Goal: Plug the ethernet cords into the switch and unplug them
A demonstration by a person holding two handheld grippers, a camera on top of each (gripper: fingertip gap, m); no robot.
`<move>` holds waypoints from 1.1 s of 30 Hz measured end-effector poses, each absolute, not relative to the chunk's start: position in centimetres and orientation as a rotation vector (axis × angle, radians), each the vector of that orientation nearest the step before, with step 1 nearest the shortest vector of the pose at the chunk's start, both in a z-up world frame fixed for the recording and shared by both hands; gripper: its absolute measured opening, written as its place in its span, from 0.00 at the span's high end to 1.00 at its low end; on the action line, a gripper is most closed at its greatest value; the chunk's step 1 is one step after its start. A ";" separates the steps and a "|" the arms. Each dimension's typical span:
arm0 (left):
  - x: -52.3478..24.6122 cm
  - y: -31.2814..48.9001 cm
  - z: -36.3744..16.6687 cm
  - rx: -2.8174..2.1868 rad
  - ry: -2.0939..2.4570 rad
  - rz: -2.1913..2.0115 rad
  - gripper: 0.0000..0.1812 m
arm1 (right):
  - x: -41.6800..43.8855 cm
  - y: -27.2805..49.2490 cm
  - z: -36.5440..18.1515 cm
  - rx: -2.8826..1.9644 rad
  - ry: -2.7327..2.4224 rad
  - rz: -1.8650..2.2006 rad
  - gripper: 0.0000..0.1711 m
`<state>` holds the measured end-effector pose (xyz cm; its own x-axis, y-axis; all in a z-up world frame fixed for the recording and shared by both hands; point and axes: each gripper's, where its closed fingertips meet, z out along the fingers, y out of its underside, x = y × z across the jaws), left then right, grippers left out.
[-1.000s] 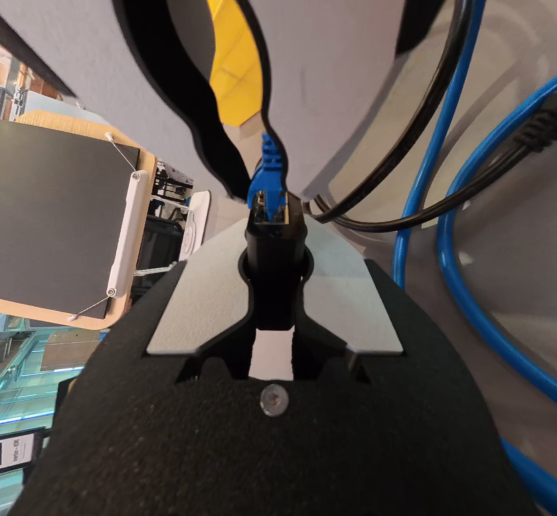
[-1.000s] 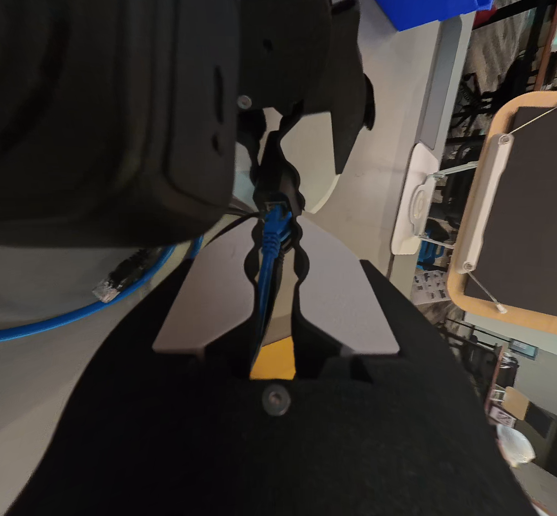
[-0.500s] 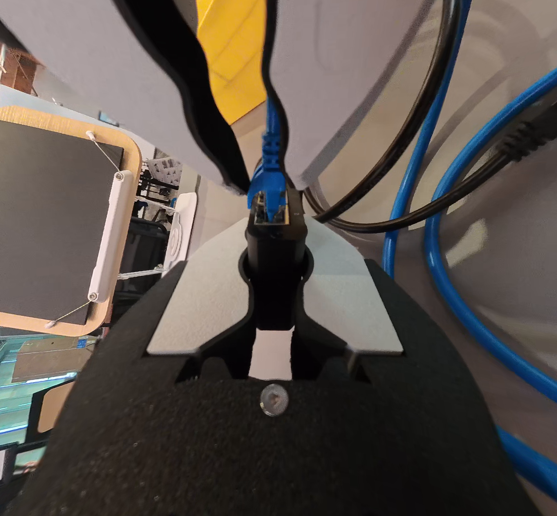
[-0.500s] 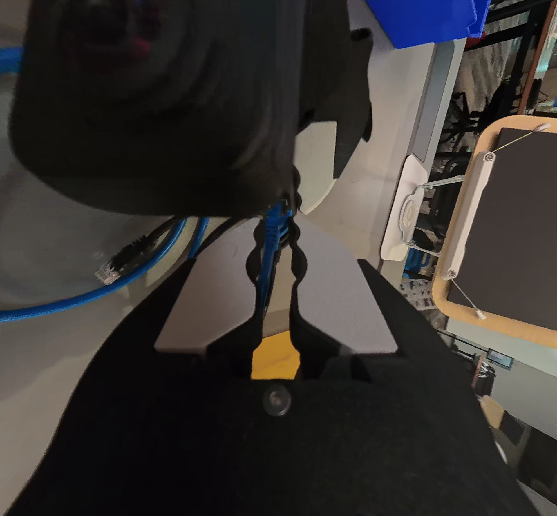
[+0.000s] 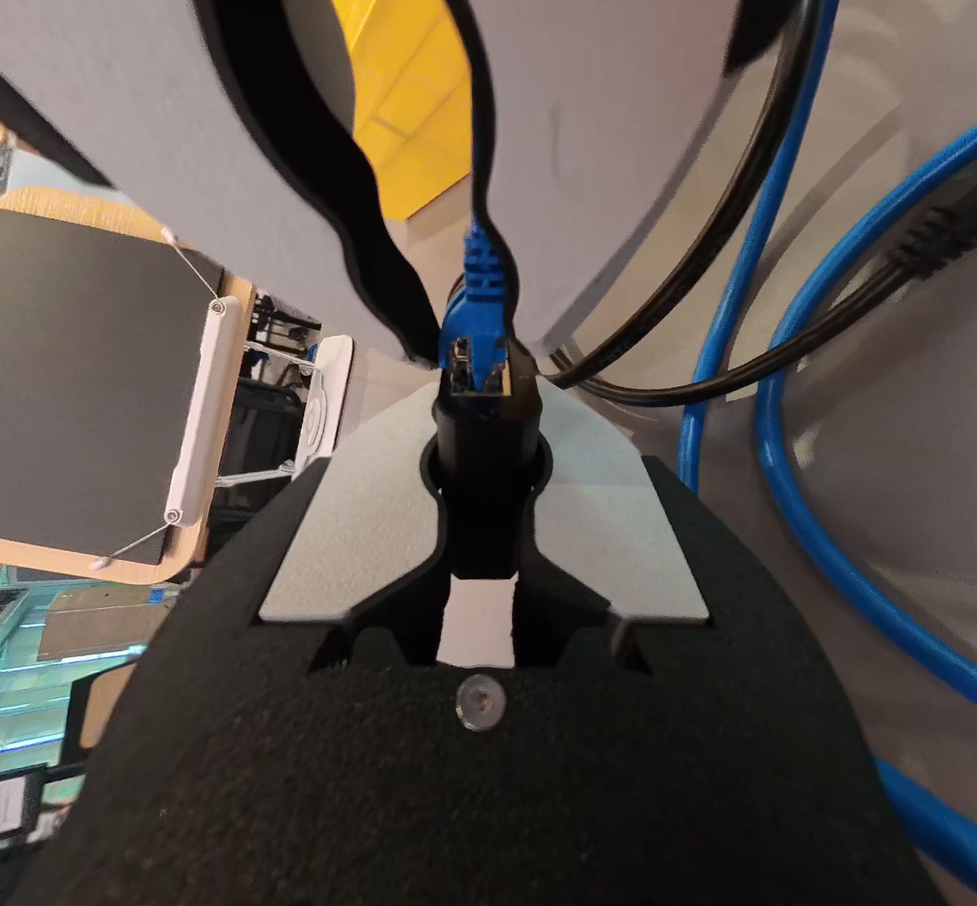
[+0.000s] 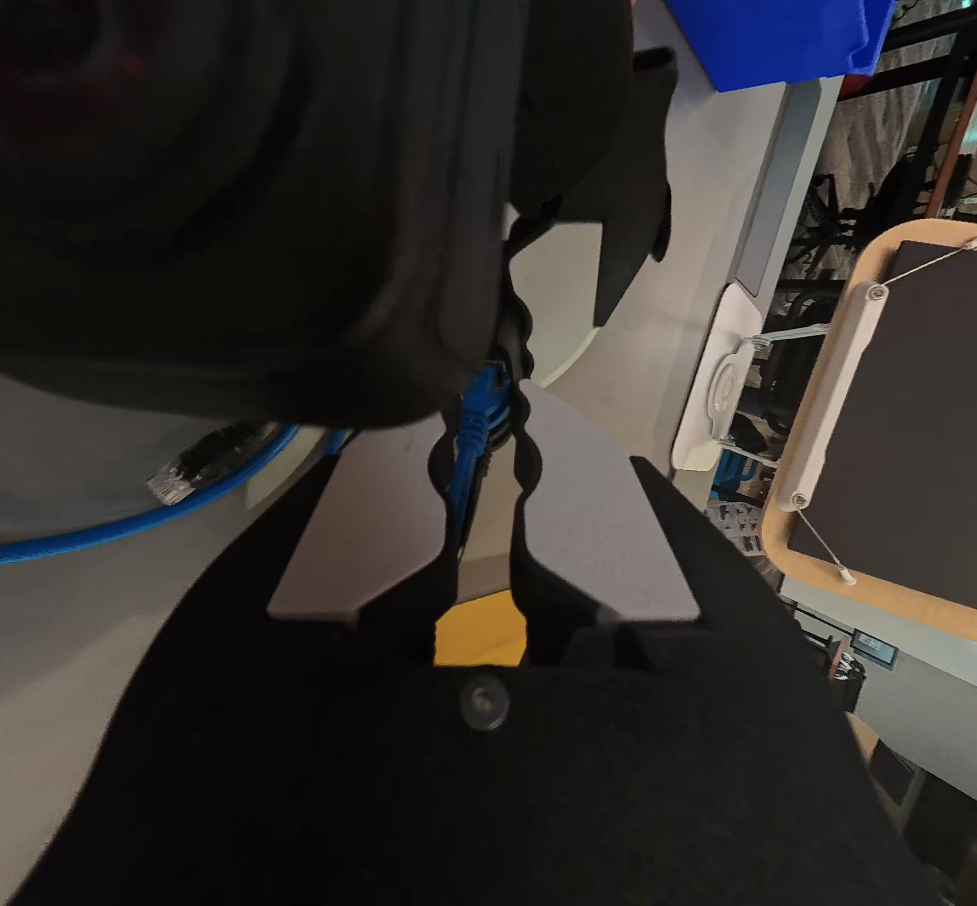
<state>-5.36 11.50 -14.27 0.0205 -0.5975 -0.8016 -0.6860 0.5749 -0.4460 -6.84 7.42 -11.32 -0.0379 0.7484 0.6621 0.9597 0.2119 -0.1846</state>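
Black and narrow, the switch (image 5: 485,463) sits clamped end-on between the jaws of the left gripper (image 5: 486,452), its port face turned away toward the facing tool. Straight ahead, the blue ethernet plug (image 5: 478,320) meets that port, its long axis running in line with the switch body. The right gripper (image 6: 484,457) has its jaws pinched narrow on the blue cord (image 6: 468,449) just behind the plug's boot. So both tools point nose to nose along 1 line. I cannot tell how deep the plug sits. Farther off, loose blue and black cables (image 5: 782,457) loop over the table.
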 end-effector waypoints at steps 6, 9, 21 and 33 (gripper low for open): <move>-5.5 11.7 -14.2 -1.100 1.656 0.084 0.85 | -7.0 7.5 -10.9 -1.571 -1.812 -0.405 0.90; -5.5 11.6 -14.3 -1.102 1.659 0.083 0.86 | -6.9 7.4 -11.0 -1.566 -1.819 -0.418 0.89; -5.5 12.1 -14.0 -1.069 1.606 0.164 0.86 | -7.1 7.3 -11.4 -1.684 -1.754 -0.254 0.92; -5.6 12.3 -13.3 -1.081 1.570 0.094 0.83 | -7.5 7.8 -10.7 -1.596 -1.764 -0.372 0.92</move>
